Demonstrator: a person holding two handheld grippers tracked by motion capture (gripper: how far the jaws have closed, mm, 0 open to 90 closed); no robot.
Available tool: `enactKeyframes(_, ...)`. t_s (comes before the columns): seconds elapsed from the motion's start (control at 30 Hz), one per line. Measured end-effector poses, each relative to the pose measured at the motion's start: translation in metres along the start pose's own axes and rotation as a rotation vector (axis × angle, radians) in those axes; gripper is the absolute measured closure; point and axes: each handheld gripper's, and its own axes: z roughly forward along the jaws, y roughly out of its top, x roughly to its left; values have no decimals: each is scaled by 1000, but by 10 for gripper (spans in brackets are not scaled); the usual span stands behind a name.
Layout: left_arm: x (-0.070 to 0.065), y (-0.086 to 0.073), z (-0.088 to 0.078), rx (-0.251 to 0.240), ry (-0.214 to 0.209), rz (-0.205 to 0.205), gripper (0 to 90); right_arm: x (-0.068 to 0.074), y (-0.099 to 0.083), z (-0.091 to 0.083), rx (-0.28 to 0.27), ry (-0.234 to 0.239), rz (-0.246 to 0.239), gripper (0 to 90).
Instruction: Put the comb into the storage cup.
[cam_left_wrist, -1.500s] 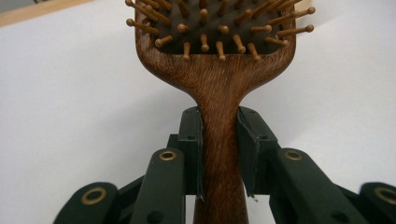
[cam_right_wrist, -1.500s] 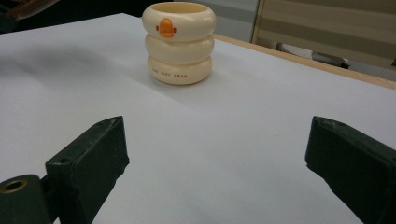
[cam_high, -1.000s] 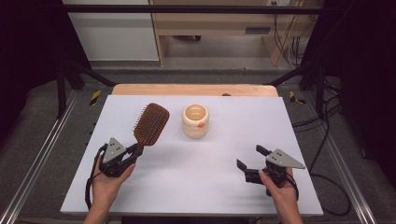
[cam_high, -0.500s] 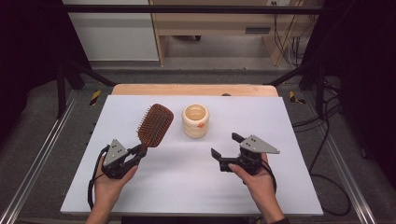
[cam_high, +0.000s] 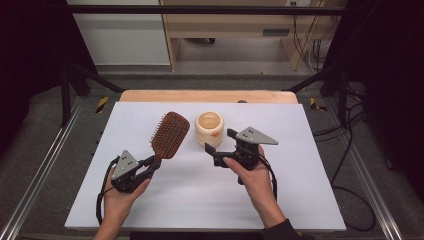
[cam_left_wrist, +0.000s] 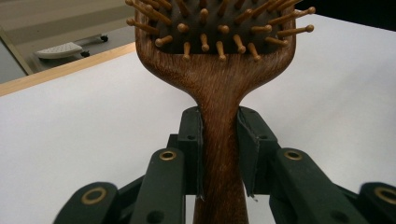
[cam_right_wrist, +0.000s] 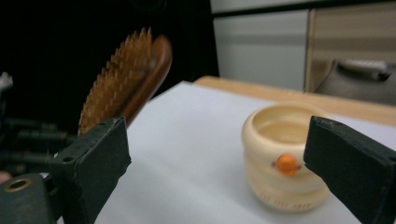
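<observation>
A brown wooden hairbrush (cam_high: 170, 134) with pale bristles points away from me, its head raised over the white table (cam_high: 300, 130). My left gripper (cam_high: 150, 165) is shut on its handle; in the left gripper view both pads press the handle (cam_left_wrist: 219, 140) from either side. A cream ribbed cup (cam_high: 210, 127) with a small orange knob stands upright to the right of the brush head. My right gripper (cam_high: 220, 141) hovers just in front of the cup, open. In the right gripper view the cup (cam_right_wrist: 282, 158) sits ahead between the wide-apart jaws, nearer the right one, untouched.
A wooden strip (cam_high: 205, 96) runs along the table's far edge. Metal rails (cam_high: 45, 165) flank the table on both sides. Cables (cam_high: 350, 190) lie on the floor at the right. Bare tabletop lies in front of both hands.
My right gripper has moved left and forward from the table's right side to just in front of the cup, rising a little. The left gripper and the brush have stayed put.
</observation>
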Motion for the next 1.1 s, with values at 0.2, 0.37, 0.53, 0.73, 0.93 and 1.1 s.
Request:
enactKeyframes(0.2, -4, 2, 1, 1, -15, 16, 724, 5, -19, 3, 20, 15, 42, 70)
enactKeyframes(0.37, -9, 3, 3, -1, -25, 32, 725, 11, -26, 9, 33, 49, 70, 71)
enactKeyframes(0.53, -13, 3, 5, -1, -30, 37, 725, 19, -28, 12, 48, 80, 61, 74)
enactKeyframes(0.73, -18, 4, 6, -5, -36, 50, 725, 24, -29, 13, 35, 104, 66, 72)
enactKeyframes(0.93, -24, 5, 8, -4, -46, 66, 725, 27, -29, 13, 32, 118, 72, 73)
enactKeyframes(1.1, -29, 6, 8, -7, -53, 80, 725, 28, -28, 12, 21, 130, 84, 73)
